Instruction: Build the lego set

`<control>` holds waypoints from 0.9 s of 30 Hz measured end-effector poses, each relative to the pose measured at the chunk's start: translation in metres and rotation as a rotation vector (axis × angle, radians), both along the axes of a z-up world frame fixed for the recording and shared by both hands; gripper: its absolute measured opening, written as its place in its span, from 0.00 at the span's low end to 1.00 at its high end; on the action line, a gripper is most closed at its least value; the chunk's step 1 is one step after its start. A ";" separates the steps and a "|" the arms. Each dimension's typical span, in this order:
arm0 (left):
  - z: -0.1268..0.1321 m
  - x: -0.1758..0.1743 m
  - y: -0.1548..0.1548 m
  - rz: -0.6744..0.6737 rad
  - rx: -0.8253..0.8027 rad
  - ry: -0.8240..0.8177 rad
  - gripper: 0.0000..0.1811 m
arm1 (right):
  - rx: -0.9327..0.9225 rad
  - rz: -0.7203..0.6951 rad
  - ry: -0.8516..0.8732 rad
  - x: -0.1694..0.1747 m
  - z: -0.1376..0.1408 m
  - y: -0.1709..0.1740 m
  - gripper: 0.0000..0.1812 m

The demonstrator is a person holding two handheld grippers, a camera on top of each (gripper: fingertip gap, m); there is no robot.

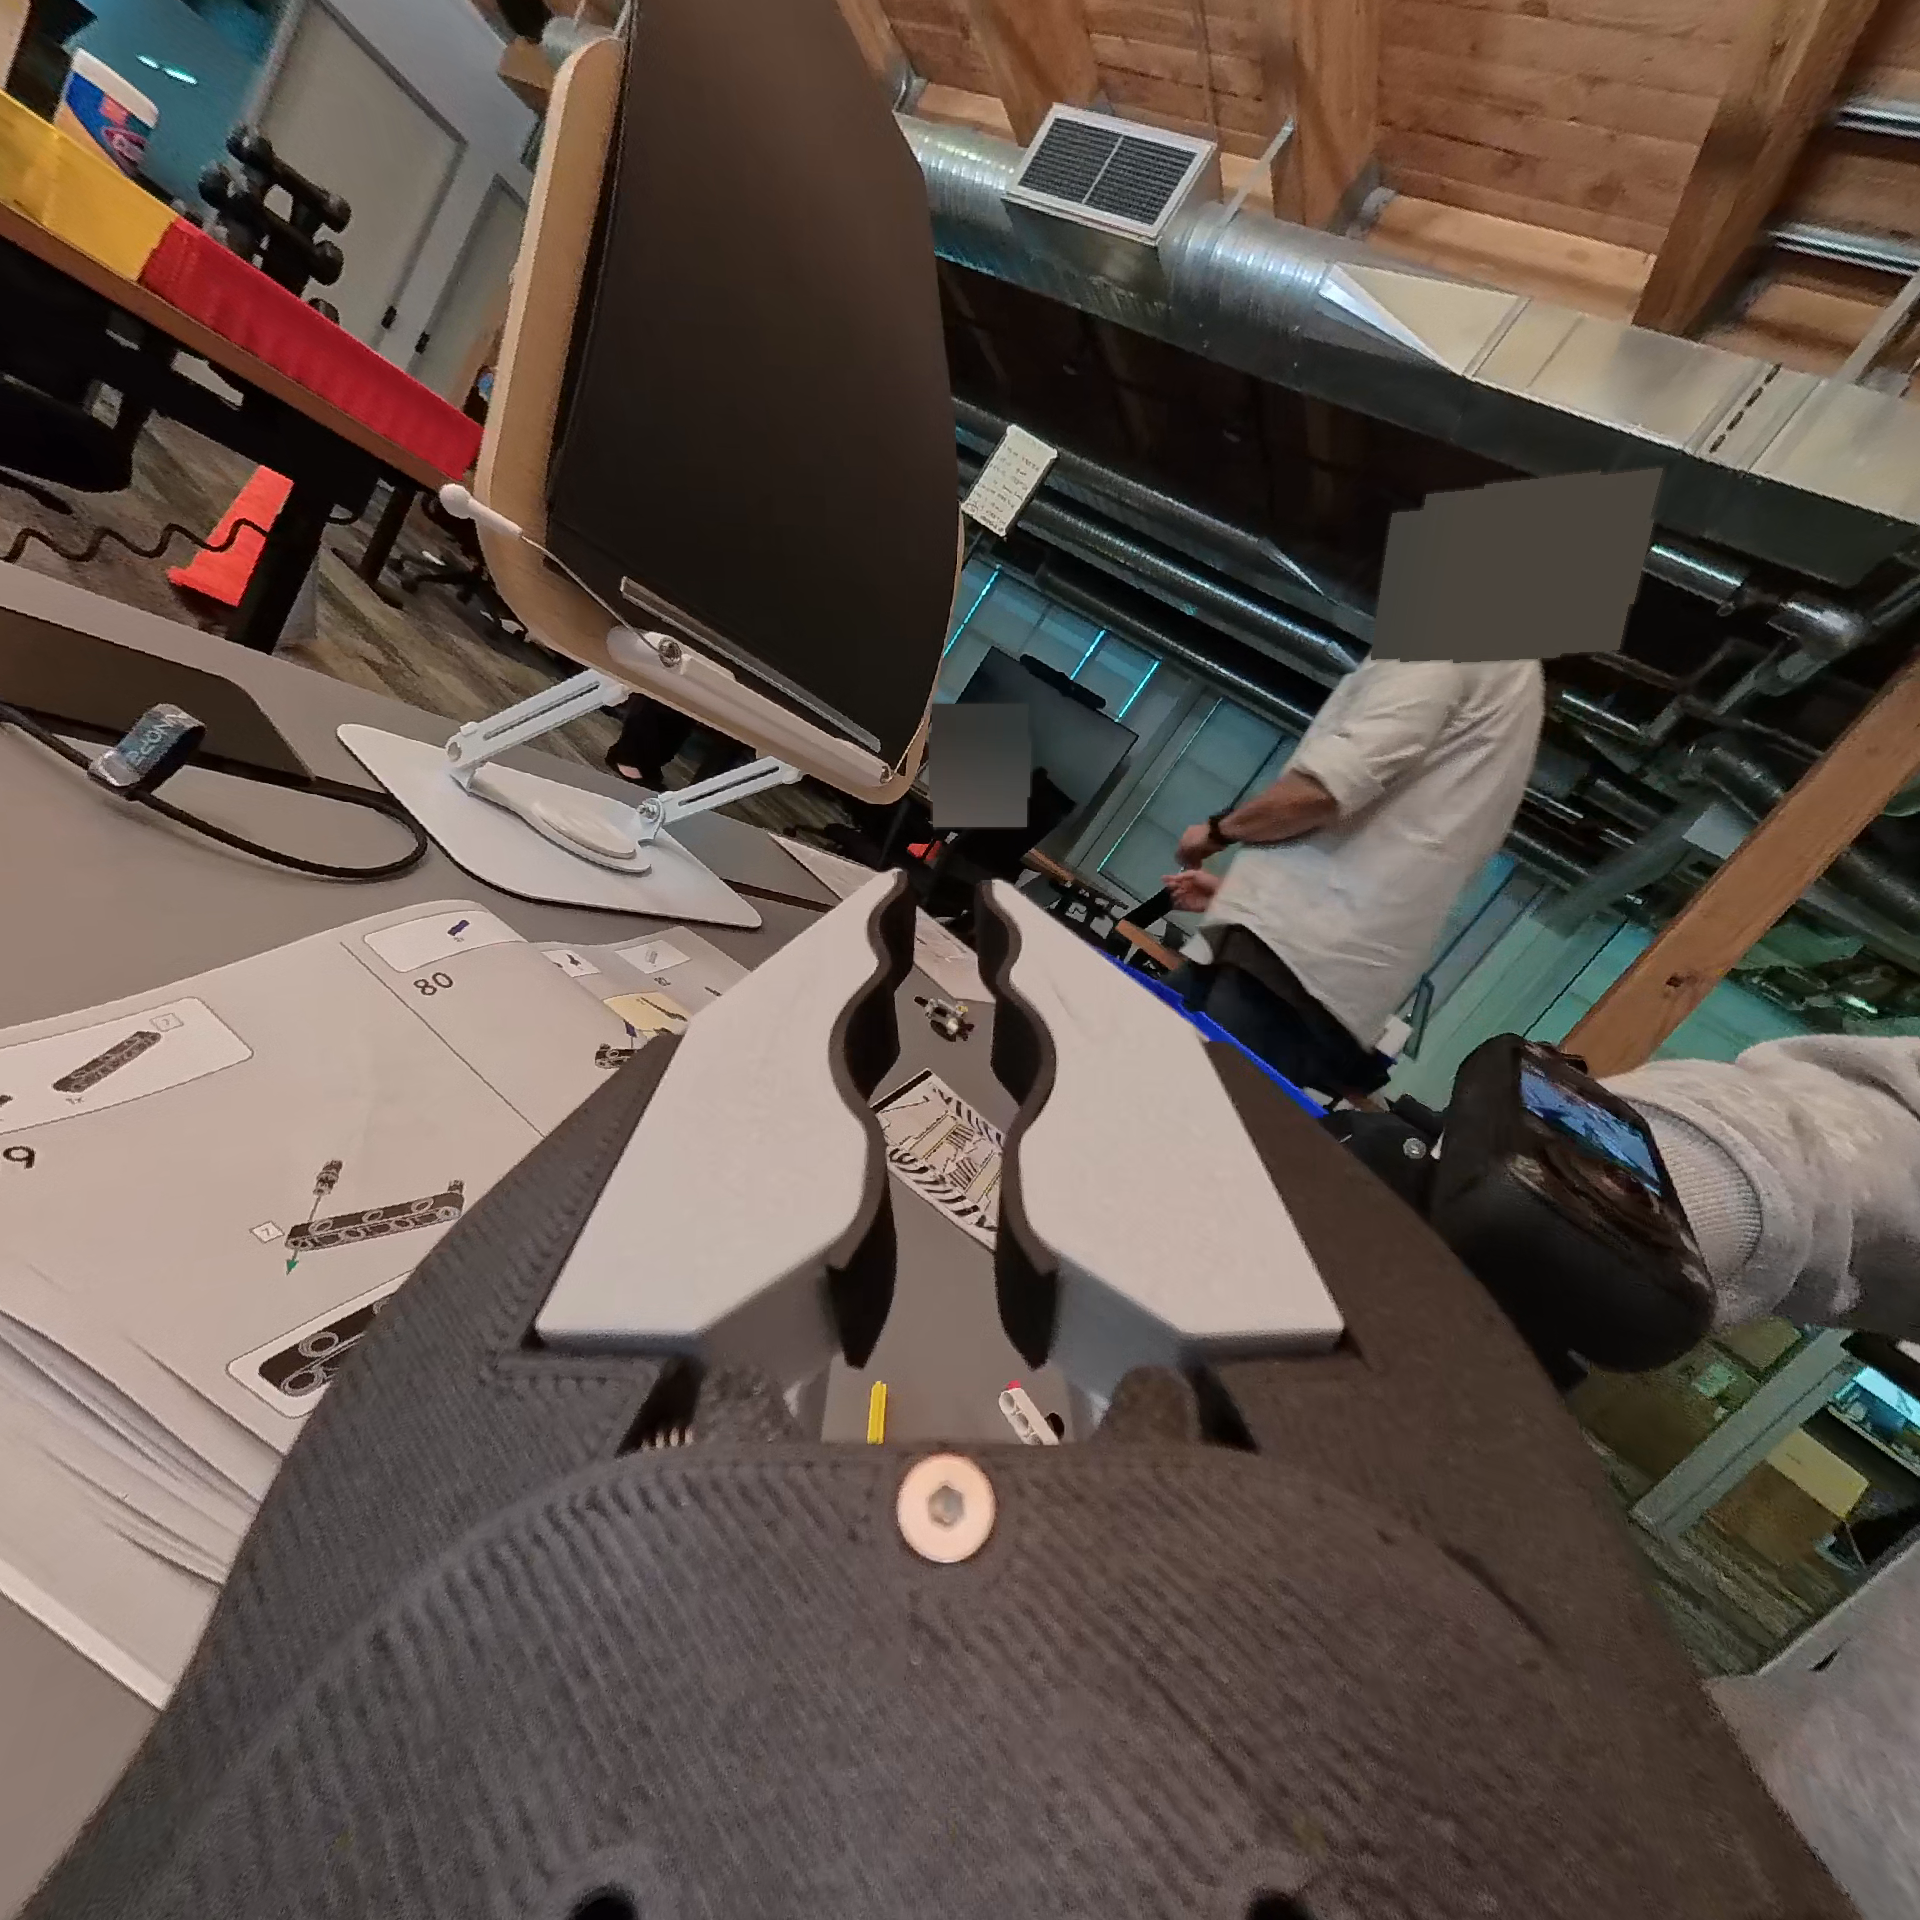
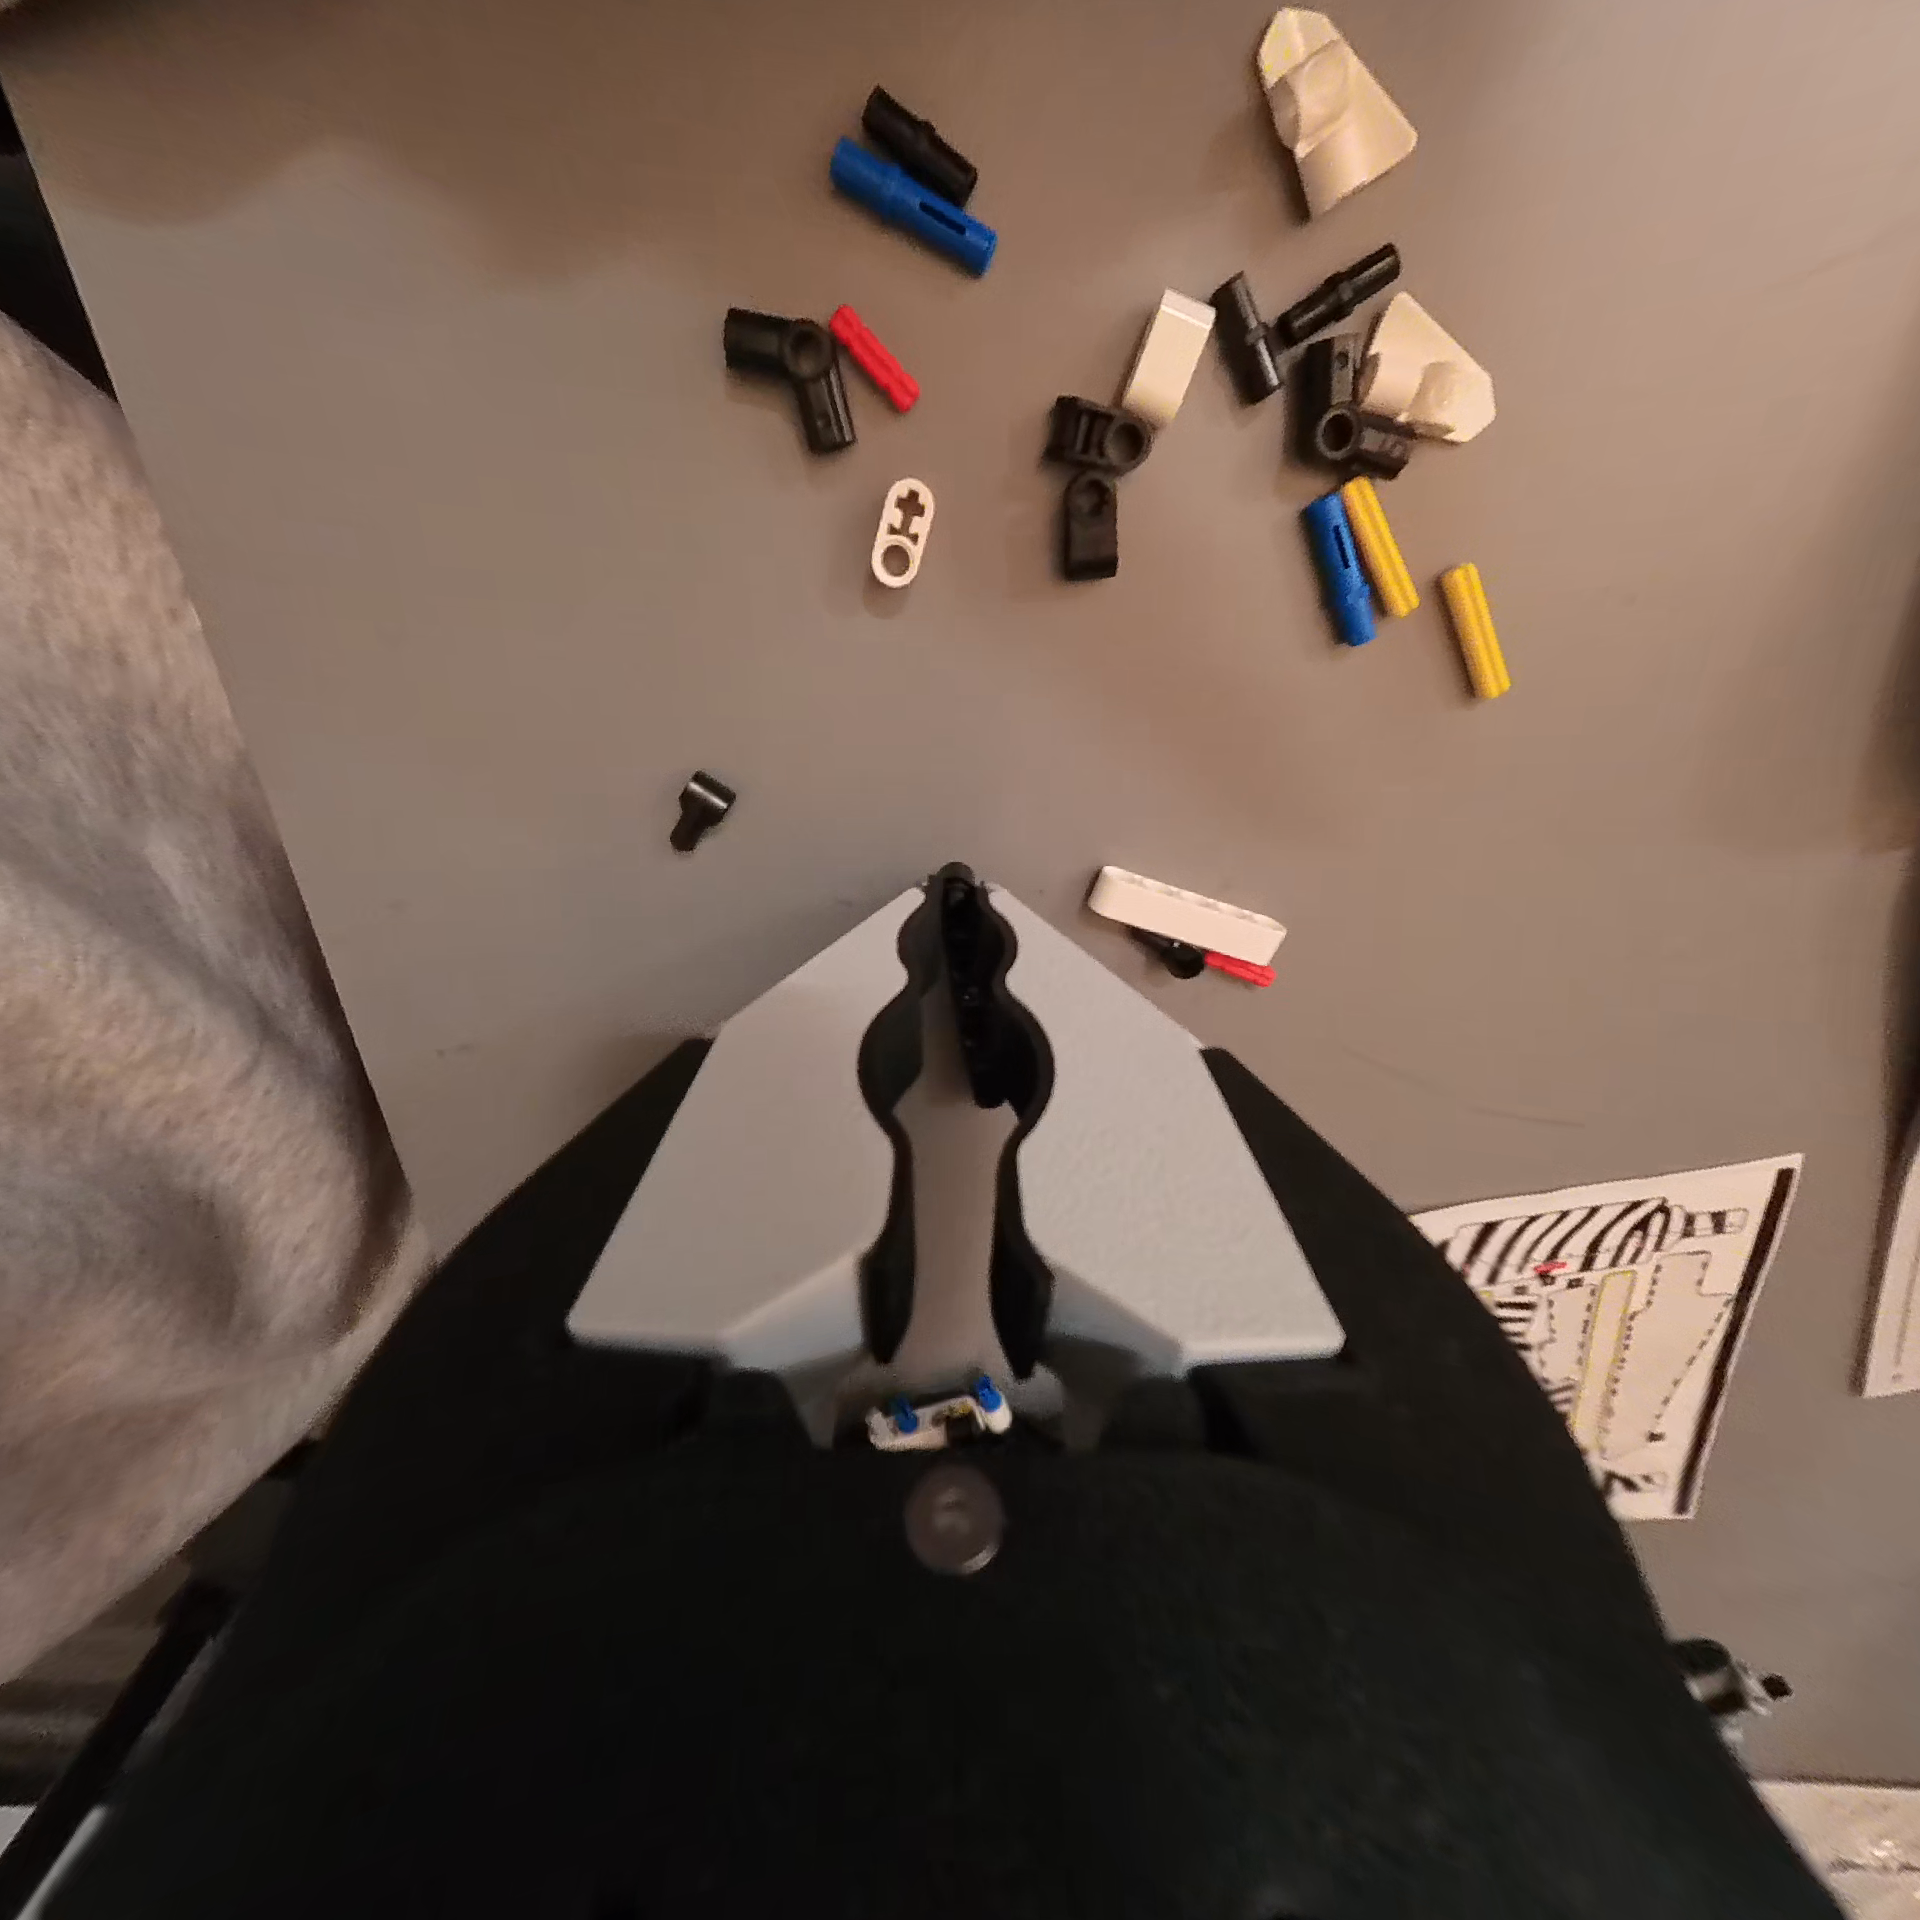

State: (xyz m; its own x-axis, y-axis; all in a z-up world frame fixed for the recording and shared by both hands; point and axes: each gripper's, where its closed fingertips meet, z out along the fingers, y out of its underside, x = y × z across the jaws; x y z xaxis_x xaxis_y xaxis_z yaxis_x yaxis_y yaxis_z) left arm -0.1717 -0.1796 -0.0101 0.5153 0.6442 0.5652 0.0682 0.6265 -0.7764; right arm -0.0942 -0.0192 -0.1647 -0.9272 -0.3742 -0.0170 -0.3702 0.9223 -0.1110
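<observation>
Black plastic fills my right claw [image 2: 954, 883]: it is clenched on a long black lego beam [image 2: 966, 997] that runs back between the fingers, its tip poking out past them, above the grey surface [image 2: 468, 644]. Loose pieces lie scattered ahead on that surface: a white beam [image 2: 1187, 914] just right of the fingertips with a small red pin [image 2: 1242, 971] beside it, a little black connector [image 2: 701, 808] to the left, then farther out a white two-hole link [image 2: 902, 532], a blue pin [image 2: 912, 206] touching a black one, two yellow axles [image 2: 1473, 630], and pale curved panels [image 2: 1332, 114]. A striped sticker sheet [image 2: 1621, 1320] lies at my right. No tray or bin holds the pieces; they rest bare on the surface.

My left claw [image 1: 940, 899] is released, fingers parted with nothing between them, tilted up over the surface. The open instruction booklet [image 1: 260, 1122] lies at its left, a tablet on a white stand [image 1: 727, 416] beyond it. The strip between booklet and sticker sheet is open; the surface's far edge lies just past the stand, and a person in a white shirt [image 1: 1382, 831] stands well beyond it.
</observation>
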 end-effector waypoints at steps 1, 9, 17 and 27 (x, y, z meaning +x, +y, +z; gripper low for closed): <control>0.000 0.000 -0.001 0.000 0.005 0.002 0.05 | -0.003 -0.005 -0.012 0.000 0.000 0.001 0.02; 0.000 -0.001 -0.001 -0.007 0.023 -0.001 0.05 | -0.095 -0.054 -0.067 -0.003 0.019 -0.004 0.15; 0.001 0.000 -0.004 -0.006 0.052 0.004 0.05 | -0.224 -0.078 -0.060 -0.010 0.026 -0.029 0.13; 0.000 0.000 -0.005 -0.001 0.050 -0.002 0.05 | -0.357 -0.015 -0.044 -0.010 0.022 -0.078 0.08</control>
